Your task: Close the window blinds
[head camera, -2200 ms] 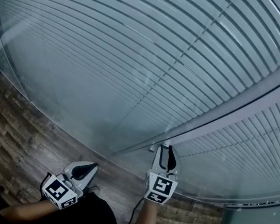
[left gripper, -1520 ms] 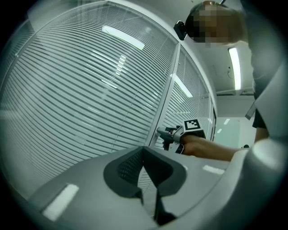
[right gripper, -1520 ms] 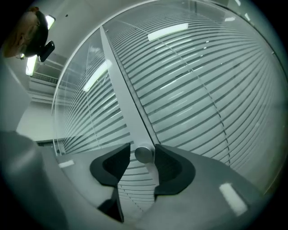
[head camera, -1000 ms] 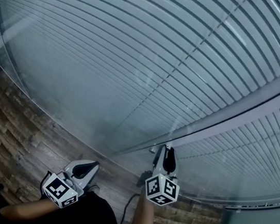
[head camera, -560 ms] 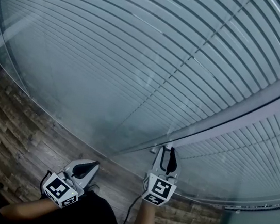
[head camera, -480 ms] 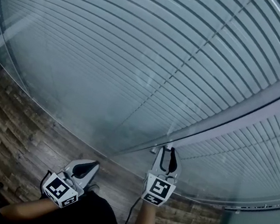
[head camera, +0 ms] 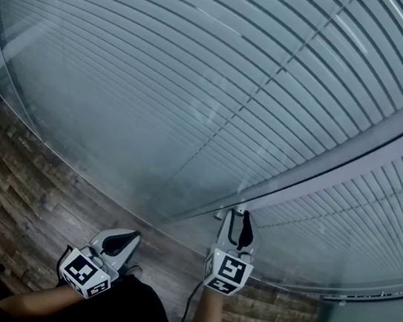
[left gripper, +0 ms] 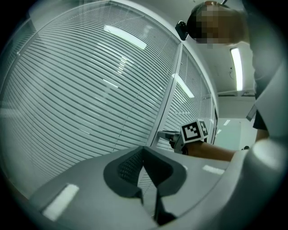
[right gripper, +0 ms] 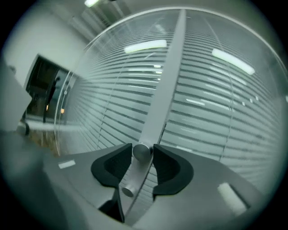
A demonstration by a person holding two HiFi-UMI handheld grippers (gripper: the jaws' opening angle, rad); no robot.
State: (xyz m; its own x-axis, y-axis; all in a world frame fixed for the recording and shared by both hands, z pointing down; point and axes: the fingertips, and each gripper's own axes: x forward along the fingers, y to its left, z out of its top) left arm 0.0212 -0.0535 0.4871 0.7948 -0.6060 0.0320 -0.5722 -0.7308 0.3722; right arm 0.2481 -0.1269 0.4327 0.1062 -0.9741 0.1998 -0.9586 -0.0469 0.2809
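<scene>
**Head view.** The white horizontal-slat window blinds (head camera: 162,75) hang behind glass on both sides of a slanting grey metal frame post (head camera: 353,153). Thin dark lines show between the slats, so they look tilted most of the way over but not sealed. I judge the closing well under way, with a last bit of turning left. The right gripper (head camera: 240,216) is at the foot of the post, its tips right against it. The left gripper (head camera: 132,236) hangs well to the left of the post, over the wood-plank floor, and touches nothing.

**Left gripper view.** The left gripper (left gripper: 144,150) has its dark pads meeting at the tips with nothing between them, so it is clenched and idle. Beyond it the blinds (left gripper: 81,90) spread to the left of the post (left gripper: 168,103). The right gripper (left gripper: 173,137) reaches in to the post's lower end.

**Right gripper view.** A small round silver metal knob (right gripper: 142,152) sticks out of the post (right gripper: 166,76), squarely between the jaws of the right gripper (right gripper: 142,147). A pad lies against each side of the knob, so it is grasped, though the jaws have just been easing wider. To the right of the post the blinds (right gripper: 211,117) show darker bands between the slats. This knob is presumably the slat control.
</scene>
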